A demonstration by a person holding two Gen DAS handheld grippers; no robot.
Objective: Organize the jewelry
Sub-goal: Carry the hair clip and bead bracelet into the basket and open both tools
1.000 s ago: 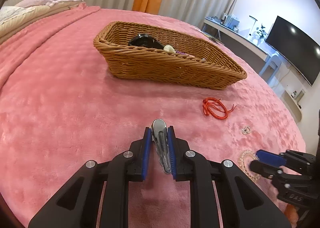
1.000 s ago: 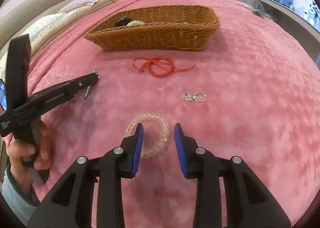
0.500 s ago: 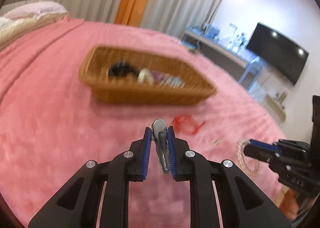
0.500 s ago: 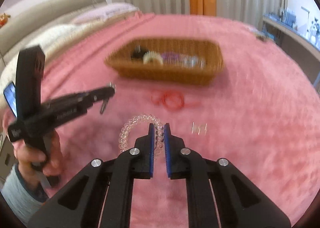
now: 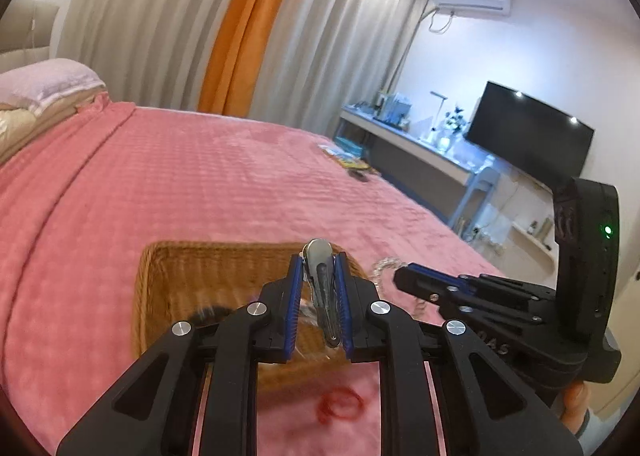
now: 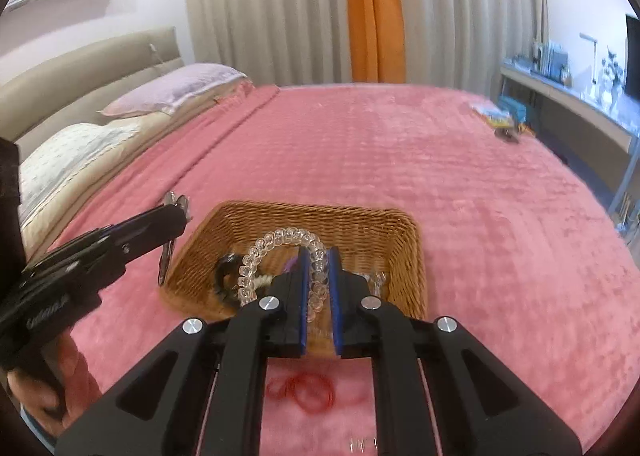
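Note:
My left gripper (image 5: 319, 262) is shut on a silver hair clip (image 5: 322, 288), held in the air above the near end of a wicker basket (image 5: 180, 280). In the right wrist view the left gripper (image 6: 180, 212) hangs by the left rim of the wicker basket (image 6: 404, 252), the silver hair clip (image 6: 170, 240) dangling from it. My right gripper (image 6: 319, 256) is shut on a clear bead bracelet (image 6: 272, 244), lifted over the basket's near side. The right gripper (image 5: 404, 276) also shows at the right of the left wrist view. A red cord (image 6: 304, 392) lies on the pink blanket (image 6: 400, 160) below both grippers.
The basket holds a black item (image 6: 224, 276), a purple piece (image 6: 292, 264) and other small jewellery. A small silver piece (image 6: 362, 444) lies near the bottom edge. Pillows (image 6: 172, 90) and a headboard stand at the left; a desk (image 5: 420, 152) and a television (image 5: 528, 140) are at the right.
The right gripper closed on the clear bracelet and lifted it off the blanket. Both grippers rose and moved forward over the basket, the left still carrying the clip.

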